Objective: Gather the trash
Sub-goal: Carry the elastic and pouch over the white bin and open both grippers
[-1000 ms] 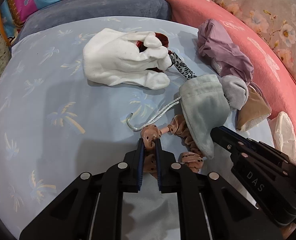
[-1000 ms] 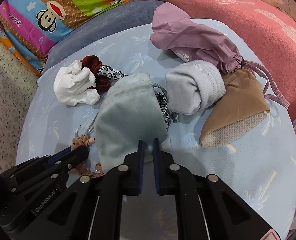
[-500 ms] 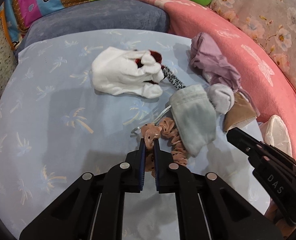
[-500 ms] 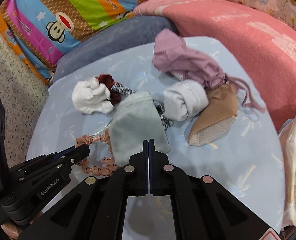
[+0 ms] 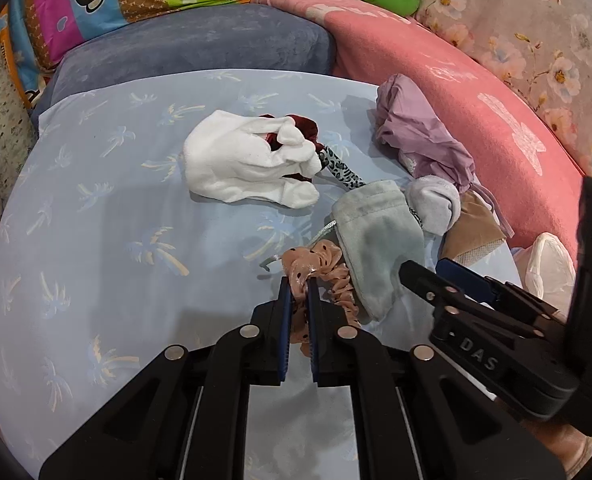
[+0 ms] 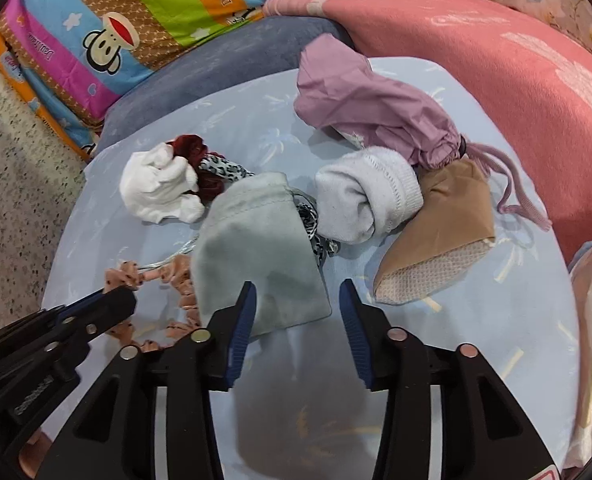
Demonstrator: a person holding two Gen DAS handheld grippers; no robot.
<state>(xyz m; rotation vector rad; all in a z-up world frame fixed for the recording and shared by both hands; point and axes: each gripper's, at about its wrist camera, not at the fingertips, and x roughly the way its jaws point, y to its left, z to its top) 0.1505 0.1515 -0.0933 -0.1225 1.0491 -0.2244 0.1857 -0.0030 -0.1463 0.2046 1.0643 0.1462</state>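
My left gripper is shut on a pink dotted scrunchie that lies partly under a grey-green drawstring pouch on the light blue sheet. My right gripper is open, its fingers on either side of the pouch's near corner. The scrunchie and left gripper show at the left of the right wrist view. A white glove, a dark red scrunchie, a leopard-print band, a white sock, a tan sock and a purple bag lie around.
A pink blanket rises along the right. A blue-grey cushion and a colourful monkey-print quilt sit at the back. A white plastic bag lies at the right edge. Speckled floor is at the left.
My right gripper has opened from shut and moved closer to the grey-green pouch. My left gripper stays shut on the pink scrunchie and has pulled it slightly out.
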